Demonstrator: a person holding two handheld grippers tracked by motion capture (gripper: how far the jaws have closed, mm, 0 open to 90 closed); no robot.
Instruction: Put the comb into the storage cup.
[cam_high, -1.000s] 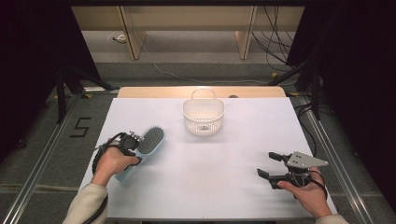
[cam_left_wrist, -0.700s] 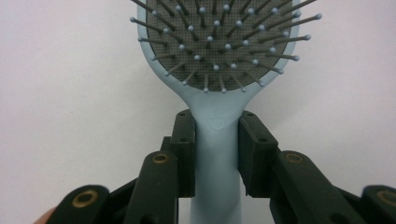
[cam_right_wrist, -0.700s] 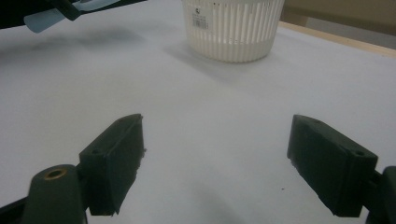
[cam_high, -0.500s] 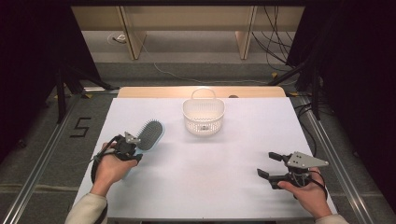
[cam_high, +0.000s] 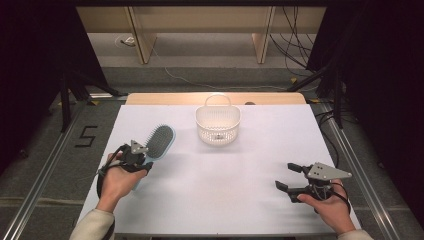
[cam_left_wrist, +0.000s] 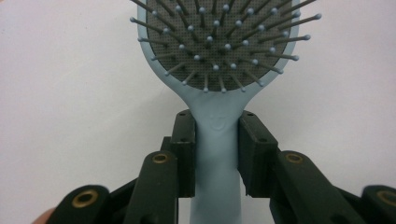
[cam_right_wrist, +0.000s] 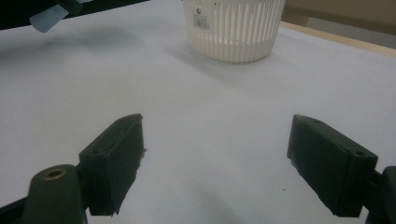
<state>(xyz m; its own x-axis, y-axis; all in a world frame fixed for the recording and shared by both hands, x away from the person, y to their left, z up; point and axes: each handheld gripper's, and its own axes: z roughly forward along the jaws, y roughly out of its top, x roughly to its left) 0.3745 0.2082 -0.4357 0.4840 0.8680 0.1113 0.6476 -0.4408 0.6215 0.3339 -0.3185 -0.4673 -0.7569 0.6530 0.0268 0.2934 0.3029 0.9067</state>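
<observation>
left gripper: fingers grasping hairbrush handle
right gripper: fingers released, above bench
basket: far side

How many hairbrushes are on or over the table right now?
1. The light blue plastic paddle hairbrush is at the table's left side, its handle clamped in the left gripper, left of the white slatted basket. The basket's inside looks empty.

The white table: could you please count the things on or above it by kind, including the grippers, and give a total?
Hairbrush, light blue, clamped by its handle: 1
Basket, white, with handle: 1
Grippers: 2, the left gripper shut on the brush, the right gripper open with nothing between its jaws
Total: 4
</observation>
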